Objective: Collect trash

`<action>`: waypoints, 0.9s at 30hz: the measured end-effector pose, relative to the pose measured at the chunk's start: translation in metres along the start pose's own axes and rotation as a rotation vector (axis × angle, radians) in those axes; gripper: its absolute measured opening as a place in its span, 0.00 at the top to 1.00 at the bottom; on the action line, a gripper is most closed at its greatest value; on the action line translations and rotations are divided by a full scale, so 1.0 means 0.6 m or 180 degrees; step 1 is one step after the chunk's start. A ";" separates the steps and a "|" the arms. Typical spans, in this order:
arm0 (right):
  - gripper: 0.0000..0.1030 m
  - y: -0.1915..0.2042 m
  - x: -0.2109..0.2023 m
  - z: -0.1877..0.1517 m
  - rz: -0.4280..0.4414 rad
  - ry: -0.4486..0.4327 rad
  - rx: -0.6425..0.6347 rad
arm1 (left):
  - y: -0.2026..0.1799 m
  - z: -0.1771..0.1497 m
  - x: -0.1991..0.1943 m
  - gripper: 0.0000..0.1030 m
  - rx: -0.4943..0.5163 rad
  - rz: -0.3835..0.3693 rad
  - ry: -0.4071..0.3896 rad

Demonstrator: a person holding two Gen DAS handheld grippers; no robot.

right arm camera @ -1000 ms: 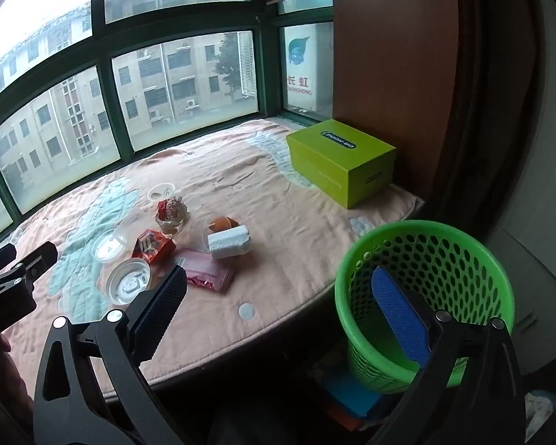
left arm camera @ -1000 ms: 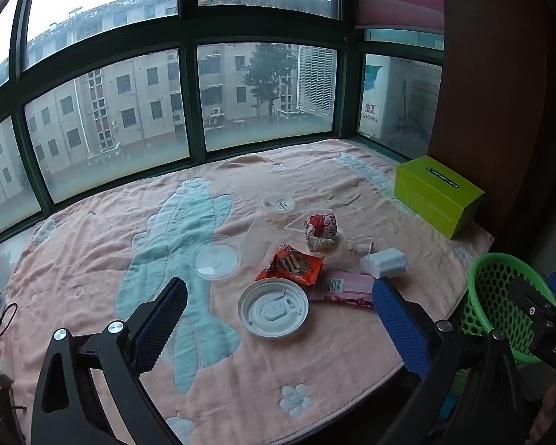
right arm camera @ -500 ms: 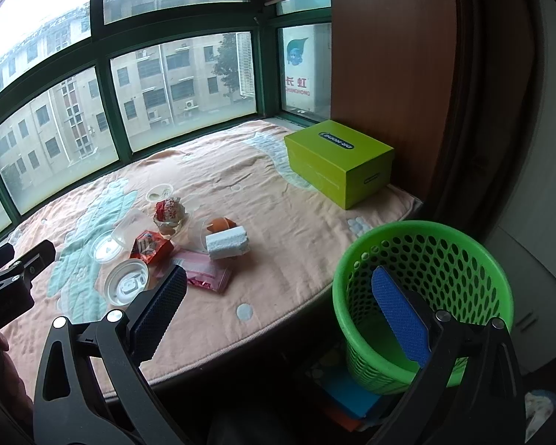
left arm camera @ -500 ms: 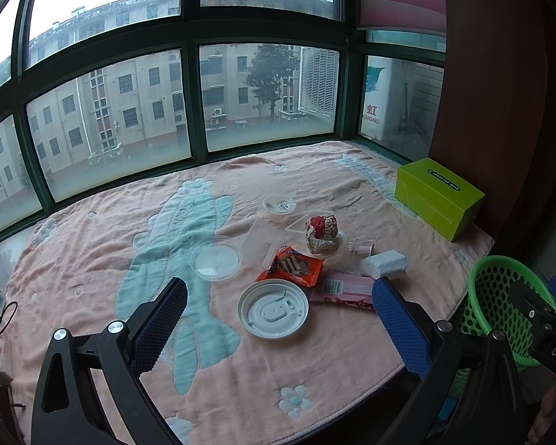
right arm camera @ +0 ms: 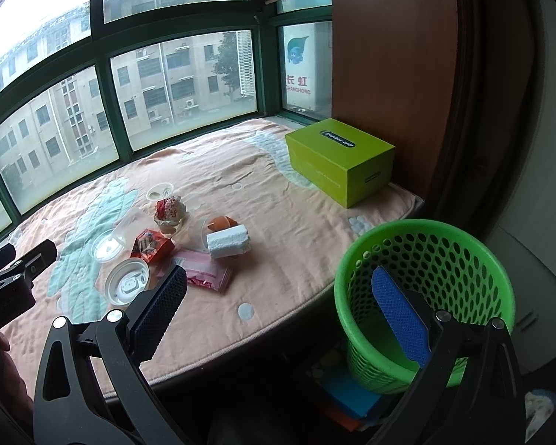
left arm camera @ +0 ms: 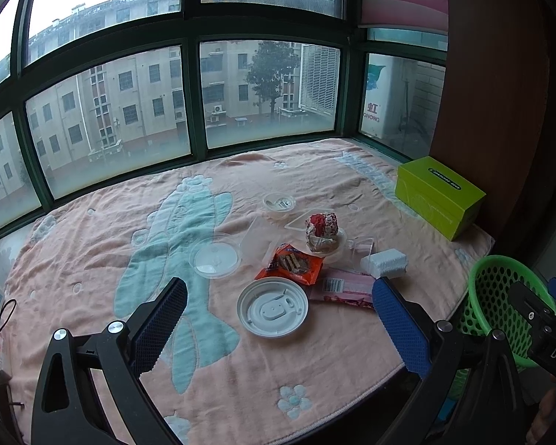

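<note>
Both grippers hang in the air in front of a window ledge covered by a pink blanket [left arm camera: 92, 259] with a teal fish pattern. The left gripper [left arm camera: 278, 319] is held above the blanket's near edge, tilted down toward the litter, its 2 blue-padded fingers [left arm camera: 159, 319] spread wide with nothing between them. The right gripper [right arm camera: 278, 307] sits further right and lower, off the ledge's edge, also spread wide and empty; its right finger stands in front of the green basket [right arm camera: 463, 259], which is below the ledge beside the blanket's right corner. In the right wrist view the left gripper's black body [right arm camera: 7, 285] shows at the left edge, level with the ledge.

The trash lies in a loose cluster on the right half of the blanket. A white round lid [left arm camera: 272, 307] is nearest, with a clear round lid [left arm camera: 215, 256] to its left. Just behind the white lid is an orange snack wrapper [left arm camera: 293, 265], and to the right a flat pink packet [left arm camera: 346, 289]. A white foam block [left arm camera: 383, 261] sits just beyond the packet, next to an orange peel [right arm camera: 222, 222]. Further back, a clear cup holds crumpled red-and-white paper [left arm camera: 322, 226], and a small clear tub [left arm camera: 280, 202] lies behind it. A lime-green box [left arm camera: 437, 194] rests at the far right against a brown wall panel.
</note>
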State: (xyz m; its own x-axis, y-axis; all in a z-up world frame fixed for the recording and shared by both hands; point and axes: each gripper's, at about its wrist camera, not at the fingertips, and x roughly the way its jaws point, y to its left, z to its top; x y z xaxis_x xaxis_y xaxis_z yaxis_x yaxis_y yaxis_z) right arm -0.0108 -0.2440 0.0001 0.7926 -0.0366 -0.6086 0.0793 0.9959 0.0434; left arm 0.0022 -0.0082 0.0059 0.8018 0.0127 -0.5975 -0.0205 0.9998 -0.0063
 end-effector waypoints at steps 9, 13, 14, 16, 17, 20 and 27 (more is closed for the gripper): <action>0.05 0.000 0.002 -0.001 0.0008 0.0006 0.0001 | 0.001 -0.001 0.001 0.06 -0.0007 0.0003 0.0002; 0.05 0.000 0.002 -0.001 0.0009 0.0006 0.0002 | 0.000 -0.001 0.002 0.06 -0.0004 0.0006 0.0003; 0.05 0.000 0.003 -0.001 0.0009 0.0010 0.0002 | 0.000 -0.001 0.002 0.06 -0.0007 0.0007 0.0004; 0.05 0.002 0.006 -0.002 0.0005 0.0023 -0.0001 | 0.002 -0.001 0.005 0.06 -0.0017 0.0007 0.0018; 0.05 0.003 0.008 -0.002 0.0003 0.0028 -0.0002 | 0.002 -0.001 0.006 0.06 -0.0020 0.0010 0.0020; 0.05 0.004 0.009 -0.002 0.0001 0.0024 -0.0007 | 0.002 -0.001 0.008 0.06 -0.0024 0.0017 0.0023; 0.05 0.004 0.011 -0.001 0.0006 0.0034 -0.0004 | 0.001 0.001 0.012 0.06 -0.0031 0.0021 0.0034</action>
State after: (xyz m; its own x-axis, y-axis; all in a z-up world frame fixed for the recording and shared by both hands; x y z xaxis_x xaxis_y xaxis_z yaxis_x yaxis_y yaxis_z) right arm -0.0057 -0.2416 -0.0045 0.7862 -0.0337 -0.6170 0.0770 0.9961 0.0437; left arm 0.0081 -0.0074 0.0019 0.7952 0.0191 -0.6060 -0.0316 0.9994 -0.0100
